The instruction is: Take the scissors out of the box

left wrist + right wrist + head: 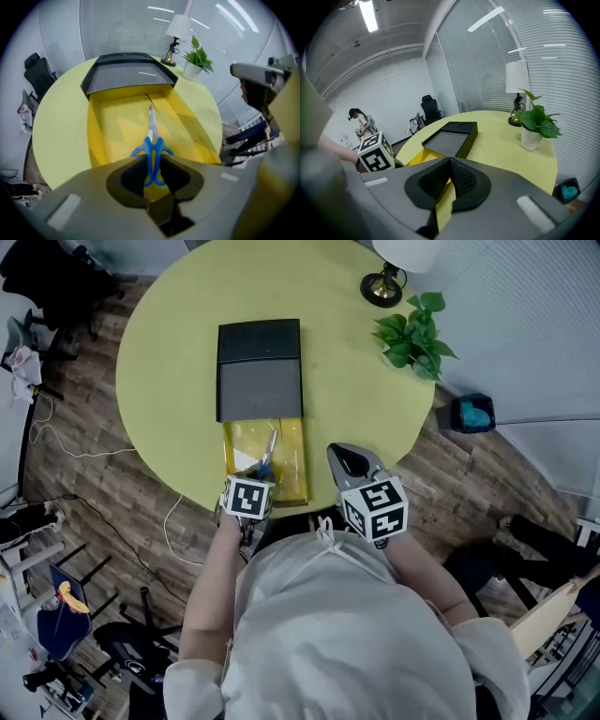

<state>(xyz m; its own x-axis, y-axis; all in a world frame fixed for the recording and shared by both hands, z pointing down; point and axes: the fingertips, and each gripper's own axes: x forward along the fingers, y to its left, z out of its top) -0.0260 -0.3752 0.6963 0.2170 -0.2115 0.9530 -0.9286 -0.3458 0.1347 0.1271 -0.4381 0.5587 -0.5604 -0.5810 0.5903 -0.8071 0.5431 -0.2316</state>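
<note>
Head view | 1 scissors (266, 457) | 1 box (259, 371) | left tool (253, 479) | right tool (342, 457)

Light: bright and even, cast by a ceiling strip (369, 16) (glare is seen there).
Shadows: soft and faint on the table (169, 362).
Edges: gripper views are bent, corners blackened.
Blur: nearest foreground is softened.

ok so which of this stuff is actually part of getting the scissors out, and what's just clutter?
Part of the job:
- scissors, lying in the yellow tray
- box, tray pulled out
- left gripper, shut on the scissors' blue handles

Just lying about:
- lamp
- potted plant
- blue bin on the floor
- office chair
- right gripper, shut, empty
</note>
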